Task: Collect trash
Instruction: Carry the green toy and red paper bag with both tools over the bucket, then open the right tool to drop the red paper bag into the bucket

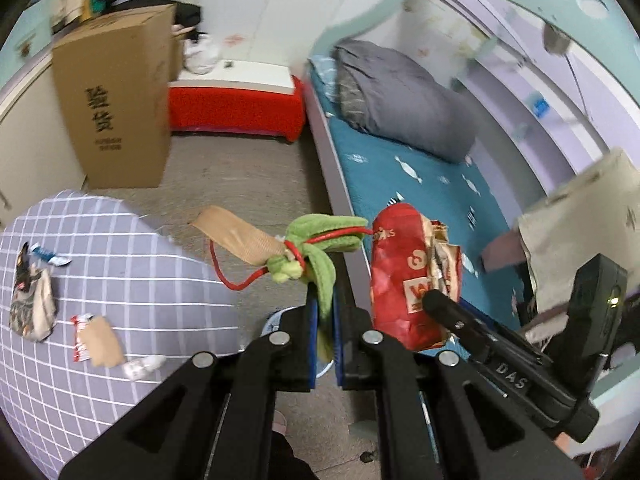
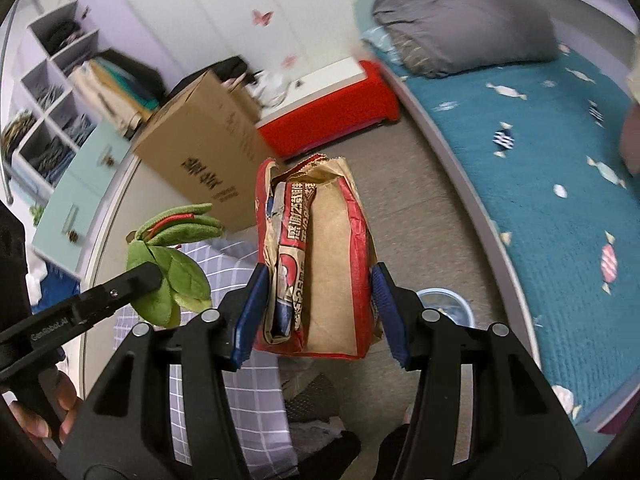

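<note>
Left claw (image 1: pixel 325 312) is pinching green leaf bundle (image 1: pixel 320 248); right claw (image 2: pixel 320 316) is clamping crumpled paper bag (image 2: pixel 320 264), hiding its base from me.

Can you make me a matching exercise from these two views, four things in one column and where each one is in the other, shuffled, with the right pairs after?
Things:
1. green fabric leaf bundle
2. red and brown paper bag
3. grey pillow
4. torn brown card scrap

Places:
A. on the checked grey cloth
B. clamped in the left gripper
C. on the teal bed cover
D. between the right gripper's blue fingers

Pairs: 1-B, 2-D, 3-C, 4-A
</note>
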Motion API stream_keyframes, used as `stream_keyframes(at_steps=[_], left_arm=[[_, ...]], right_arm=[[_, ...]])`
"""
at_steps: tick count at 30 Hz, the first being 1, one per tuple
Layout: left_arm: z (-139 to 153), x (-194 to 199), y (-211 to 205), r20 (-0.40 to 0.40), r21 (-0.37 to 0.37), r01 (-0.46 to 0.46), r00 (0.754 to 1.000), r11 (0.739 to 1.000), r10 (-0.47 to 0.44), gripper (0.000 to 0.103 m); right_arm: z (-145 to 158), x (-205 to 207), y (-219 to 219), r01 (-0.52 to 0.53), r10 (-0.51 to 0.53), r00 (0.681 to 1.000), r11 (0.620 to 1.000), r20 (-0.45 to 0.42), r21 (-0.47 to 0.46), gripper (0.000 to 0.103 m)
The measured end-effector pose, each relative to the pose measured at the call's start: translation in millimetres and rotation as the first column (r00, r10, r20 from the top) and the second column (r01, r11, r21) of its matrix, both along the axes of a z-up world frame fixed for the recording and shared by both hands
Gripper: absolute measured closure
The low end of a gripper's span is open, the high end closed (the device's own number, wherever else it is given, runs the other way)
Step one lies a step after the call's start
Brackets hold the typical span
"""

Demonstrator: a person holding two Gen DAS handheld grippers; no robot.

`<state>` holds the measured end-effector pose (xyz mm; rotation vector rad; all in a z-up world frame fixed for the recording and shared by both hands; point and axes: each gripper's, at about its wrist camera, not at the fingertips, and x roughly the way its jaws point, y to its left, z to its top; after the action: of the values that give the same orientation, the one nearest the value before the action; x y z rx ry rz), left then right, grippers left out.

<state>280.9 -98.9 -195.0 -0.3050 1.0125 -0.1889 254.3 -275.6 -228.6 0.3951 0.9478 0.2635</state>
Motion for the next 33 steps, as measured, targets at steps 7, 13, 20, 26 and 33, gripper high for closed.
stream_keyframes(at_steps=[7, 13, 20, 26, 33], left_arm=[[-4, 5, -58, -0.013, 0.019, 0.096, 0.995, 0.995, -0.096, 0.097], [-9, 9, -94, -0.024, 0.038, 0.159, 0.987, 0.987, -0.158, 0.097], [-14, 14, -111, -0.041, 0.053, 0.186, 0.982, 0.981, -0.184, 0.097], [-14, 20, -110, -0.047, 0.075, 0.176, 0.984, 0.981, -0.173, 0.097], [-14, 28, -100, -0.051, 0.094, 0.159, 0.987, 0.983, -0.155, 0.097]], right_arm=[[0, -20, -53, 0.071, -0.071, 0.997, 0.997, 0.004, -0.005, 0.051], [-4, -29, -83, 0.101, -0.101, 0.995, 0.995, 0.002, -0.004, 0.051], [-9, -26, -91, 0.107, -0.107, 0.994, 0.994, -0.007, 0.005, 0.050], [-13, -17, -89, 0.103, -0.103, 0.995, 0.994, -0.012, 0.018, 0.049], [-33, -1, -90, 0.121, -0.116, 0.992, 0.988, -0.058, 0.094, 0.023]])
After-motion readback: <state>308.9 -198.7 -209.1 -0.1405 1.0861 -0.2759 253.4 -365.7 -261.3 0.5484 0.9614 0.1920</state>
